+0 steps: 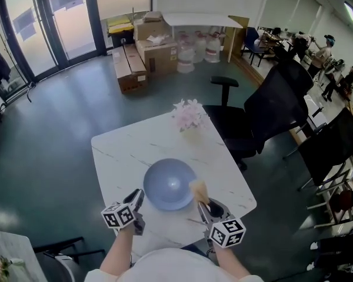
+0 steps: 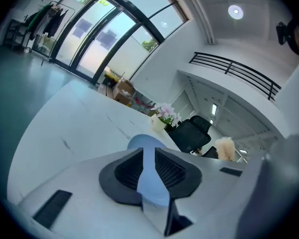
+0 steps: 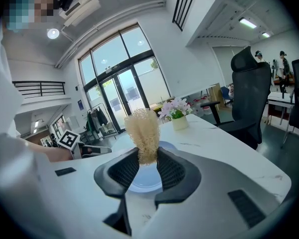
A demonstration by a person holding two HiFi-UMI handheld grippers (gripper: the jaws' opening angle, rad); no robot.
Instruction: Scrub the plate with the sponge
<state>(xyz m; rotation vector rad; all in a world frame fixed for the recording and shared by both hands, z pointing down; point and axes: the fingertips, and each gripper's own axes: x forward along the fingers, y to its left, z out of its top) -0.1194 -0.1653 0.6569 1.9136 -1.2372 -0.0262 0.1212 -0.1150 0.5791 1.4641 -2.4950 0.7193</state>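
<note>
A round blue plate (image 1: 169,184) lies on the white marble table (image 1: 123,151) in front of me. My left gripper (image 1: 138,200) is at the plate's near-left rim. In the left gripper view the blue rim (image 2: 147,148) runs between the dark pads, which are closed on it (image 2: 148,171). My right gripper (image 1: 201,203) is at the plate's near-right edge, shut on a beige, fibrous sponge (image 1: 199,190). The sponge (image 3: 143,133) sticks up from between the jaws (image 3: 148,166), just above the plate (image 3: 144,180).
A small vase of pink flowers (image 1: 189,115) stands at the table's far side. A black office chair (image 1: 265,110) sits to the table's right. Cardboard boxes (image 1: 147,51) are stacked further back on the floor. People work at desks at the far right.
</note>
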